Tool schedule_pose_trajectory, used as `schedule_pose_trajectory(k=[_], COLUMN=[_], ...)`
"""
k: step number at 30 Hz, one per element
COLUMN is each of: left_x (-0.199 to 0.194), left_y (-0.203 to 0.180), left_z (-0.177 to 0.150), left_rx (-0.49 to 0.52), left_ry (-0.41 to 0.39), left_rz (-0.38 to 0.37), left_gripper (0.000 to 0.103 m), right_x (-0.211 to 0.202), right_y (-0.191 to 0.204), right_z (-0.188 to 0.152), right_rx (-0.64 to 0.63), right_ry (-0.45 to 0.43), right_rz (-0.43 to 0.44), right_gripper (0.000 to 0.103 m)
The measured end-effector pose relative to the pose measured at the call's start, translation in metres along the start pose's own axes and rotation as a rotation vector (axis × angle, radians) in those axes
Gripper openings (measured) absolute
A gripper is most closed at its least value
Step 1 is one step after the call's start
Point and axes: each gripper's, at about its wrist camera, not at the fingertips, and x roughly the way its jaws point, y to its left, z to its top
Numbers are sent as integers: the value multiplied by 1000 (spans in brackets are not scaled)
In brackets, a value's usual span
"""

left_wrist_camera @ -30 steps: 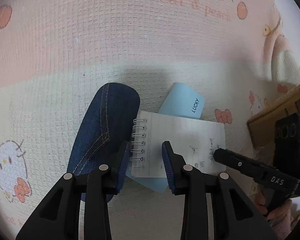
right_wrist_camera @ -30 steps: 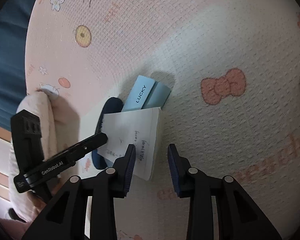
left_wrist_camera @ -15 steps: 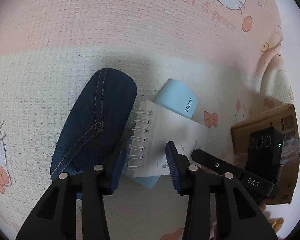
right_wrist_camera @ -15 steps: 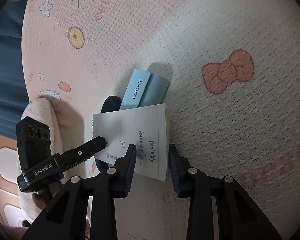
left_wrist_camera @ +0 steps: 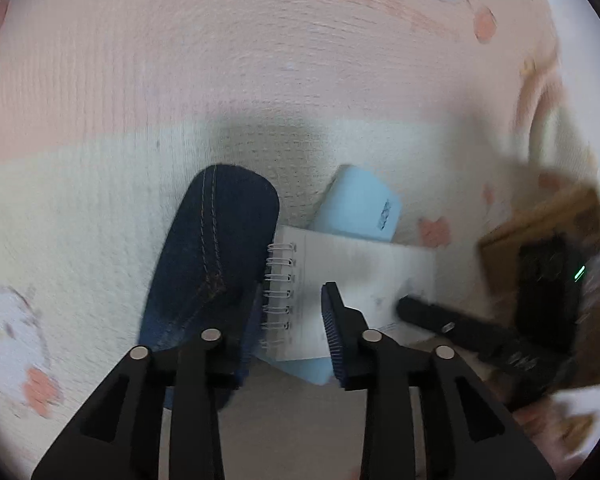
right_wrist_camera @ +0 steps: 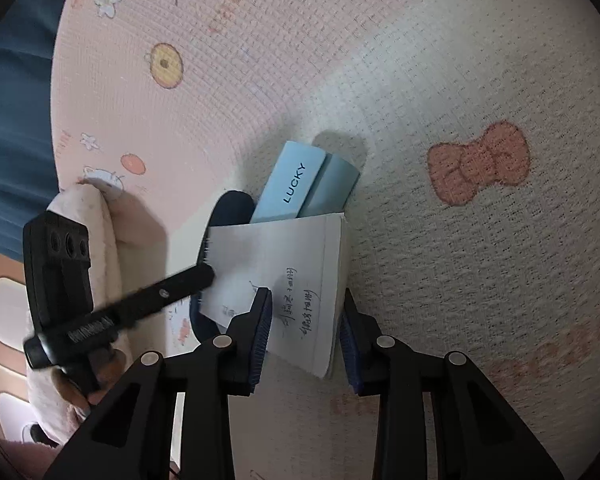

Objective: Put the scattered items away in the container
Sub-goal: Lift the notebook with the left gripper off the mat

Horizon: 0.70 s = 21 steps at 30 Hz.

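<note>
The right gripper [right_wrist_camera: 302,332] has its jaws clamped across the near edge of a spiral notepad [right_wrist_camera: 284,276]. The left gripper [left_wrist_camera: 294,330] straddles the notepad's wire-bound side; its jaws have just been closing, though whether the pads press the paper I cannot tell. The notepad lies on a light blue box [right_wrist_camera: 296,188] marked LUCKY, beside a denim case [left_wrist_camera: 212,256], all on a pink cartoon blanket [right_wrist_camera: 480,264]. A cardboard box [left_wrist_camera: 548,216] sits at the left view's right edge.

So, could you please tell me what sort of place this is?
Probably a home, likely a child's room or play area: a soft textured mat printed with cartoon cats and bows, with a spiral notebook, a denim case and a cardboard box on it.
</note>
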Motion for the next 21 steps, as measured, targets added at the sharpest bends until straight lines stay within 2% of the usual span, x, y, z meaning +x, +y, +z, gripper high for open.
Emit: schedule_pose_trajectory(k=[3, 5, 9, 15, 21], left_x=[2, 8, 10, -1, -21], left_y=[11, 8, -6, -23, -33], left_z=[5, 4, 1, -2, -4], left_rx=[-53, -34, -1, 76, 106], left_ry=[15, 43, 29, -20, -60], left_rz=[-54, -59, -9, 77, 76], left_gripper=[35, 35, 37, 31, 31], right_x=[4, 5, 4, -2, -19], right_y=[-3, -7, -3, 24, 41], right_z=[0, -1, -2, -5, -6], right_rx=[6, 13, -1, -95, -142], right_ry=[2, 3, -7, -19, -54], right_rz=[6, 20, 11, -100, -138], right_gripper=[30, 30, 30, 29, 29])
